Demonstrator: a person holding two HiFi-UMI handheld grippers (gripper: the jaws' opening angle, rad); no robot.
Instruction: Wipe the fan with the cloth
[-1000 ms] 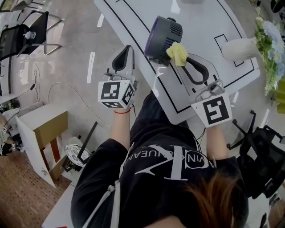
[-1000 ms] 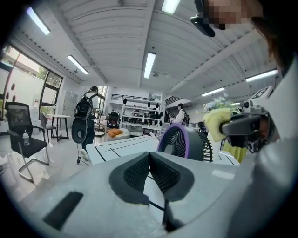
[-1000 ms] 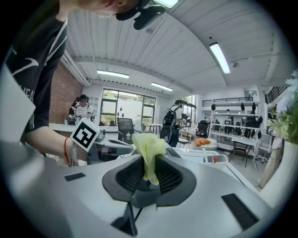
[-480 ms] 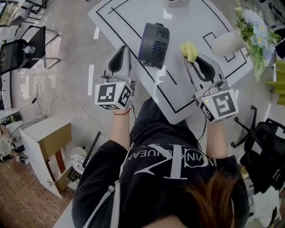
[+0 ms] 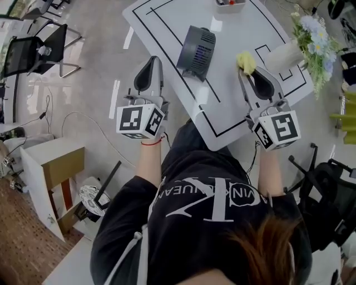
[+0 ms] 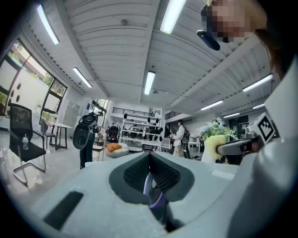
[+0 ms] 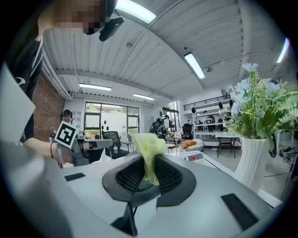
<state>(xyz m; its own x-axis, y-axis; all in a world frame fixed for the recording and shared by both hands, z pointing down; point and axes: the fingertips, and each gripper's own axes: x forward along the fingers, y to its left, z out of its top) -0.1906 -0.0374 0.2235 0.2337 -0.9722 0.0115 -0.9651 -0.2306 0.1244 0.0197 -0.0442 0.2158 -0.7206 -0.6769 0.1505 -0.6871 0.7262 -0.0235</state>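
Observation:
A small dark grey fan (image 5: 196, 51) sits on the white table (image 5: 233, 106). To its right, my right gripper (image 5: 248, 69) is shut on a bunched yellow cloth (image 5: 245, 61), a clear gap away from the fan. In the right gripper view the cloth (image 7: 150, 153) stands up from between the dark pads. My left gripper (image 5: 152, 60) hangs left of the fan, just off the table's edge, shut with nothing in it. In the left gripper view its jaws (image 6: 149, 160) are pressed together, and the cloth (image 6: 214, 146) shows off to the right.
A white vase (image 5: 283, 54) of flowers stands at the table's right edge, close to the right gripper. A small box (image 5: 230, 4) sits at the far edge. Black lines mark the tabletop. Black chairs (image 5: 28, 50) and a low cabinet (image 5: 53, 167) stand on the floor at left.
The right gripper has carried the cloth to the right, off the fan it was touching a second ago. The left gripper stays shut beside the table's edge.

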